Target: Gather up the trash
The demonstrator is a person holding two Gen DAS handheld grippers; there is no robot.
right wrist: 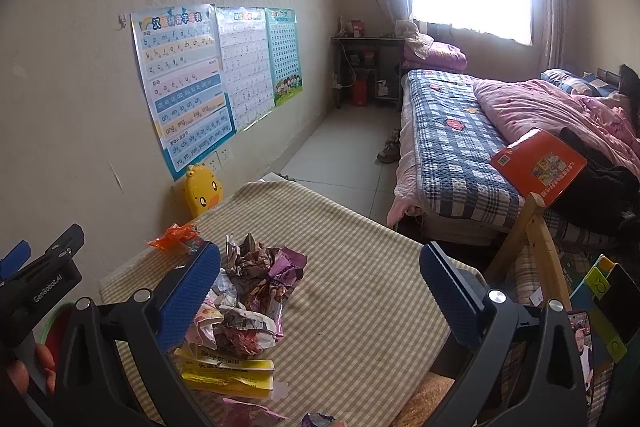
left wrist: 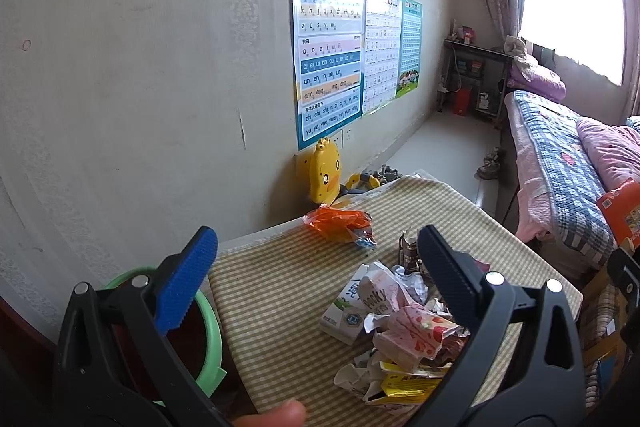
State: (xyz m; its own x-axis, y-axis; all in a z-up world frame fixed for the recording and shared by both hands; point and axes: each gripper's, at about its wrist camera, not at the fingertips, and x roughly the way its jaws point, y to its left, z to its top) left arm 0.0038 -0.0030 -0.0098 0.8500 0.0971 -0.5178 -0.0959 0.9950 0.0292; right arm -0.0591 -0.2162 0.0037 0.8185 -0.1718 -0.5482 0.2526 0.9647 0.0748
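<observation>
— Hovering wide open, the left gripper [left wrist: 316, 283] has the trash pile [left wrist: 400, 331] low and to its right, partly behind its right finger; nothing is pinched.

— And the right gripper [right wrist: 320, 291]?

— Spread too, empty. From there the pile [right wrist: 240, 307] lies to the left, against its left finger. I'd judge neither arm clearly nearer.

— Containers?

— A green bin [left wrist: 208, 327] sits below the table [left wrist: 280, 287] edge, left of the left gripper. Its contents are too dark to tell.

— Farther off?

— An orange wrapper [left wrist: 340, 225] lies apart near the wall.
</observation>
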